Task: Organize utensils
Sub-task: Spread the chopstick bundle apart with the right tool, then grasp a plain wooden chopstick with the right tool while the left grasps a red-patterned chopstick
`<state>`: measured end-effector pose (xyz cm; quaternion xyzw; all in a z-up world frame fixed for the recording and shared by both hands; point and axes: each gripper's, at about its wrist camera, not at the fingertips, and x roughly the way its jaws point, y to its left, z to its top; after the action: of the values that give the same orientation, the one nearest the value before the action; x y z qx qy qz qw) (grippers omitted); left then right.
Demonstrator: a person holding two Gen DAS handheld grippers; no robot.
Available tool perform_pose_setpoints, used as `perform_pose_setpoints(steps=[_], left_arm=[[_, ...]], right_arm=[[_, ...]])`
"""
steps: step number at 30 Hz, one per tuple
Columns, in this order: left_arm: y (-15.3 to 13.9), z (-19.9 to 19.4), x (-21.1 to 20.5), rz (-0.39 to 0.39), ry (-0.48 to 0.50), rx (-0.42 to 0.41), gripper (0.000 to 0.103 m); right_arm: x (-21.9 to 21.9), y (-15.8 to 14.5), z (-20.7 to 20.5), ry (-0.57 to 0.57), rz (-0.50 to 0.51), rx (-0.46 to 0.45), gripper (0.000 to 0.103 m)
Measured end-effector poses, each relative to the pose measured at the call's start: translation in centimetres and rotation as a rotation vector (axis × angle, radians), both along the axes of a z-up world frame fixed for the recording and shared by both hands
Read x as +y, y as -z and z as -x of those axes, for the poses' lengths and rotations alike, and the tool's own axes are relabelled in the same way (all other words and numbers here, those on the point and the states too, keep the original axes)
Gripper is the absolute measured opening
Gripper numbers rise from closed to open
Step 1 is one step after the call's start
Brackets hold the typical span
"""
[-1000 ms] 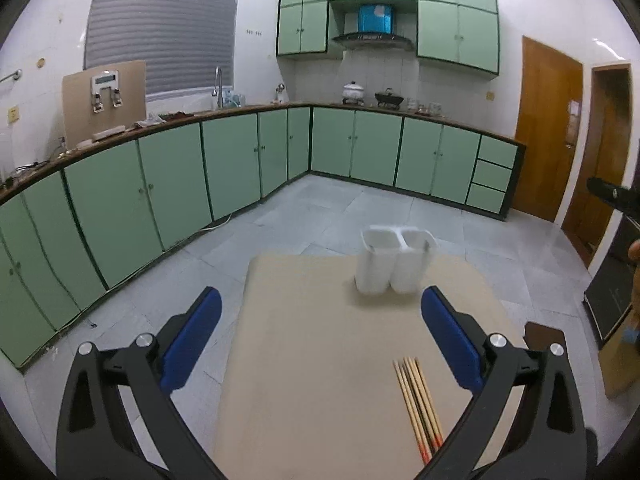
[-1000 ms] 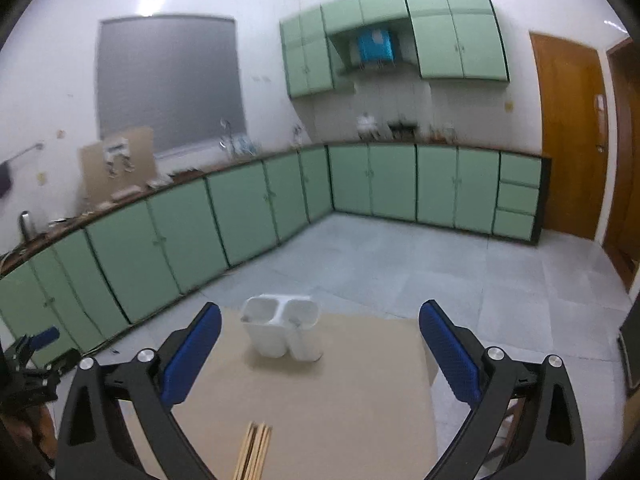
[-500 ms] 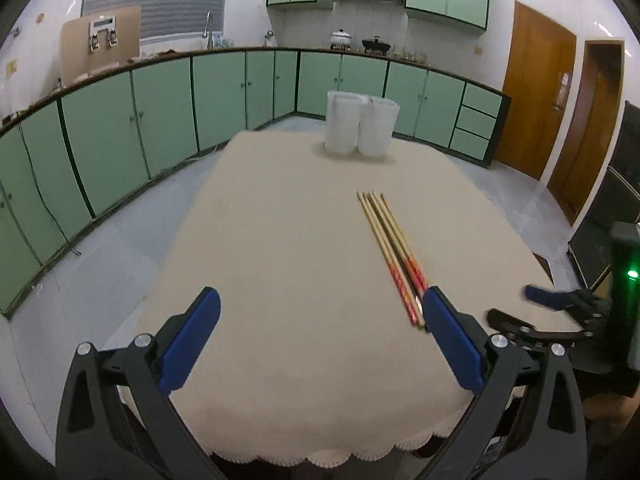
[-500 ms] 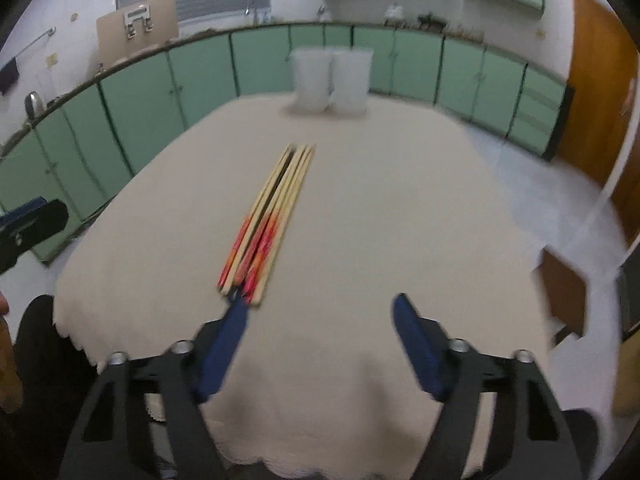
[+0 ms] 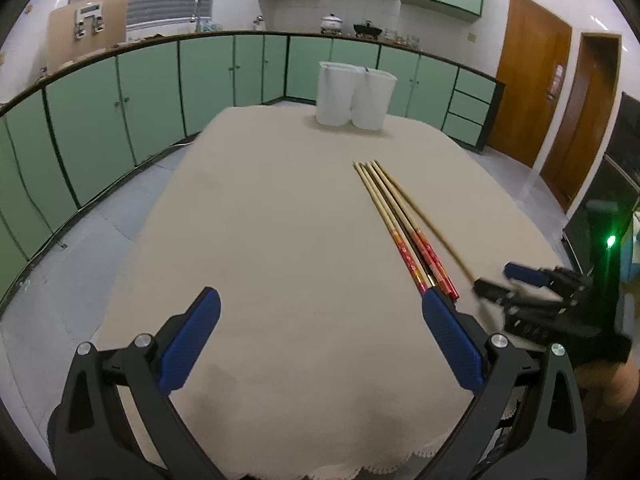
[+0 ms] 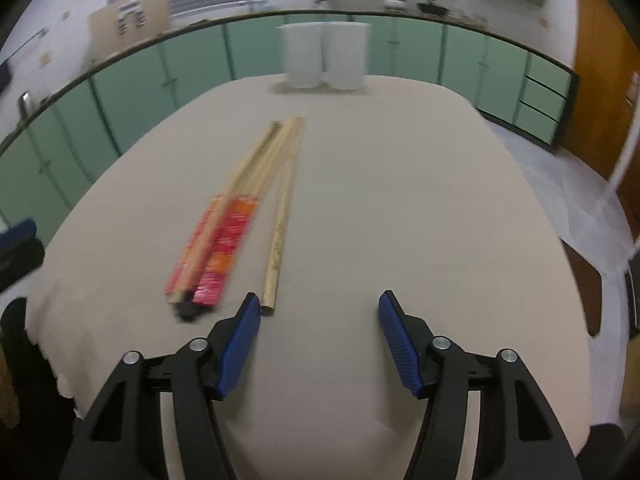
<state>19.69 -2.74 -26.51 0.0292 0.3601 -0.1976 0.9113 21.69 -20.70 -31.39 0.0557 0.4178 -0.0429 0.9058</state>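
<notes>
Chopsticks [image 6: 236, 216] lay bundled mid-tabletop [image 6: 400, 208], long axis running from their red handle ends near me to their tips toward the white twin-cup holder [image 6: 324, 56] at the far edge. One plain stick [image 6: 282, 216] lay apart, likely first pick. Right gripper [image 6: 318, 320] fingers were closing, nothing between; left gripper [image 5: 320, 324] wide, empty.

No legible text: markings on the red chopstick ends [image 5: 424, 256] too blurred to read.
</notes>
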Motion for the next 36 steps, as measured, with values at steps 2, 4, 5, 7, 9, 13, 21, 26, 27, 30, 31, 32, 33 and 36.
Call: perform_pose_setpoints(steps=[2, 4, 5, 7, 9, 13, 21, 26, 27, 30, 31, 32, 33, 36], left_arm=[[1.0, -0.2, -1.4, -0.016, 0.038, 0.014, 0.098], [1.9, -0.3, -2.9, -0.034, 0.068, 0.028, 0.098], [2.3, -0.4, -3.6, -0.041, 0.089, 0.038, 0.098], [3.3, -0.4, -5.0, -0.075, 0.115, 0.036, 0.098], [4.0, -0.7, -6.0, -0.102, 0.121, 0.039, 0.098], [5.2, -1.6, -7.1, -0.118, 0.139, 0.067, 0.098], [5.6, -3.2, -6.1, -0.151, 0.044, 0.053, 0.098], [5.2, -2.7, -6.0, -0.123, 0.083, 0.063, 0.097], [5.2, -2.6, -6.0, -0.128, 0.087, 0.061, 0.096], [5.2, -2.7, -5.6, -0.145, 0.077, 0.065, 0.090], [5.2, -2.7, -5.3, -0.141, 0.069, 0.069, 0.090], [5.2, -2.6, -5.1, -0.138, 0.064, 0.072, 0.090], [5.2, -2.8, -5.2, -0.147, 0.055, 0.064, 0.090], [5.3, -2.8, -5.5, -0.143, 0.058, 0.056, 0.090]], right_arm=[[-0.7, 0.0, 0.2, -0.019, -0.011, -0.006, 0.062], [-0.8, 0.0, 0.7, -0.050, 0.003, -0.012, 0.063], [-0.7, 0.0, 1.0, -0.068, 0.013, -0.017, 0.063], [-1.2, 0.0, 1.3, -0.066, 0.005, -0.022, 0.063], [-1.6, 0.0, 1.0, -0.059, -0.015, -0.026, 0.063], [-2.1, 0.0, 0.8, -0.054, -0.030, -0.025, 0.063], [-1.9, 0.1, 0.4, -0.071, -0.013, -0.024, 0.069], [-1.7, 0.1, 0.3, -0.071, -0.010, -0.025, 0.073], [-1.7, 0.1, 0.3, -0.070, -0.008, -0.025, 0.073], [-1.8, 0.1, 0.3, -0.072, -0.013, -0.024, 0.073], [-1.7, 0.2, 0.3, -0.070, -0.013, -0.025, 0.073], [-1.7, 0.2, 0.3, -0.069, -0.013, -0.026, 0.074], [-1.6, 0.2, 0.3, -0.068, -0.009, -0.028, 0.074], [-1.5, 0.3, 0.1, -0.064, -0.005, -0.031, 0.074]])
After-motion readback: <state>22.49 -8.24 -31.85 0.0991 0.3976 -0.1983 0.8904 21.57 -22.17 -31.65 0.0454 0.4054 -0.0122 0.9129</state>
